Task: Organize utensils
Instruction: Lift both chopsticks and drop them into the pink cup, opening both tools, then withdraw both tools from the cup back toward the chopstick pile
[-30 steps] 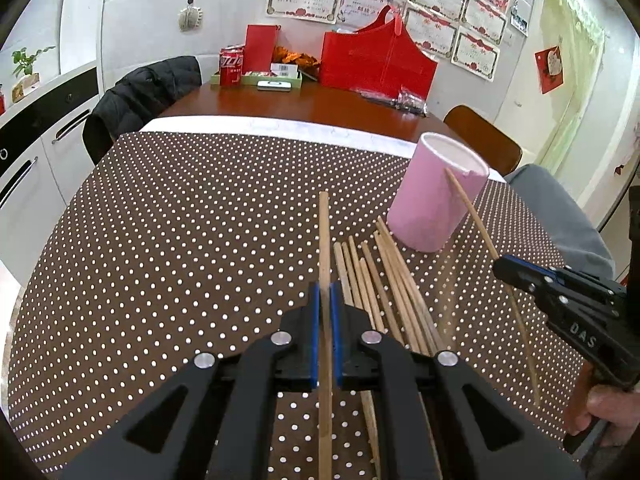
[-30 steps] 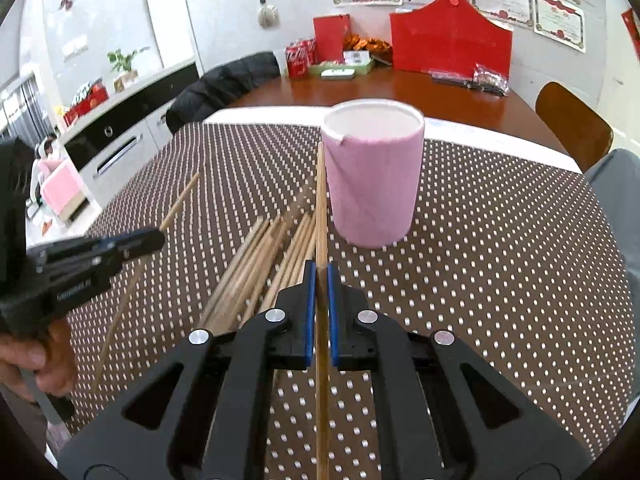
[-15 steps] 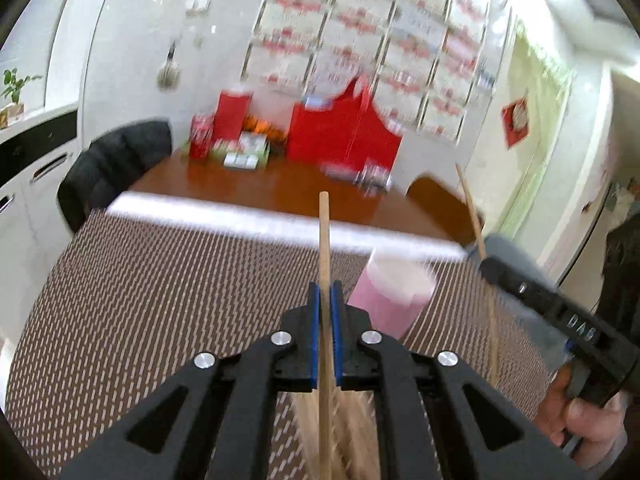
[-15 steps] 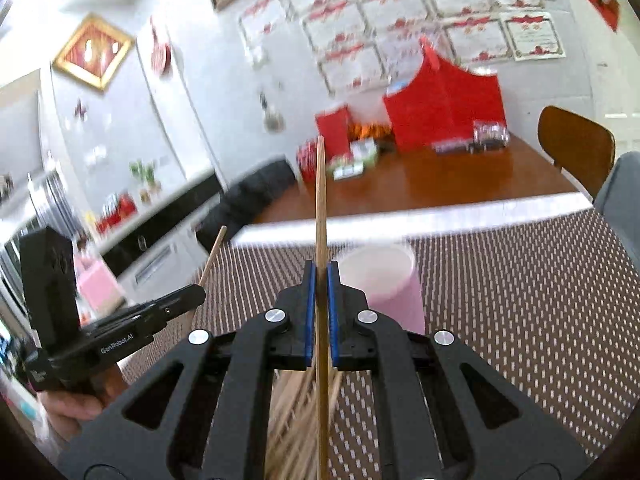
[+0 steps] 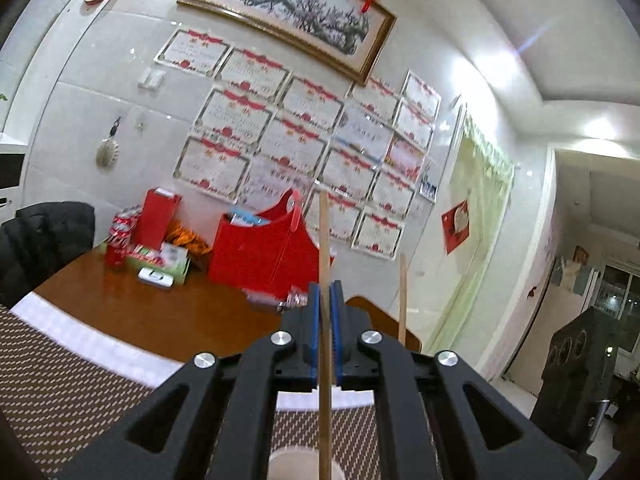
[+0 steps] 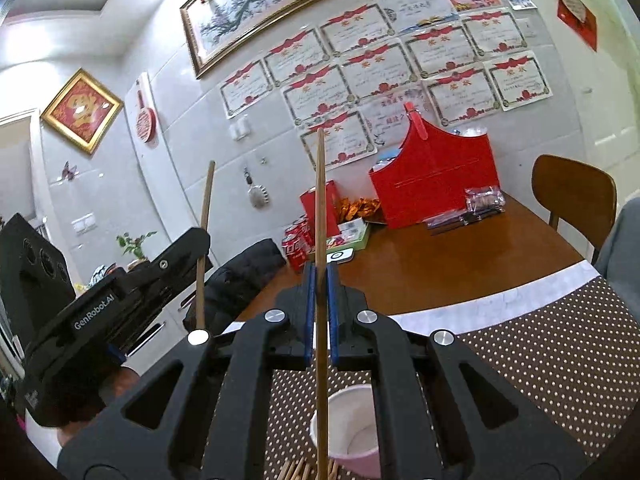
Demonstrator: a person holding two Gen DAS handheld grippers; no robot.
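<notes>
My left gripper [image 5: 325, 296] is shut on a wooden chopstick [image 5: 323, 240], which stands upright above the pink cup [image 5: 296, 462] at the bottom edge of its view. My right gripper [image 6: 319, 276] is shut on a second chopstick [image 6: 320, 200], also upright, its lower part crossing the rim of the pink cup [image 6: 352, 432]. In the right wrist view the left gripper [image 6: 200, 240] hangs to the left with its chopstick [image 6: 206, 200]. Several loose chopsticks [image 6: 304, 472] lie on the cloth beside the cup.
A brown dotted tablecloth [image 6: 560, 352] covers the near table. Farther back on the bare wood stand a red bag [image 6: 436, 176], red cans [image 6: 294, 244] and a green tray. A wooden chair [image 6: 572, 192] is at the right, a black jacket [image 5: 44, 240] at the left.
Both grippers rose from the table with their chopsticks and tipped up to level. The views swung from the cloth to the wall. The cup now lies below both.
</notes>
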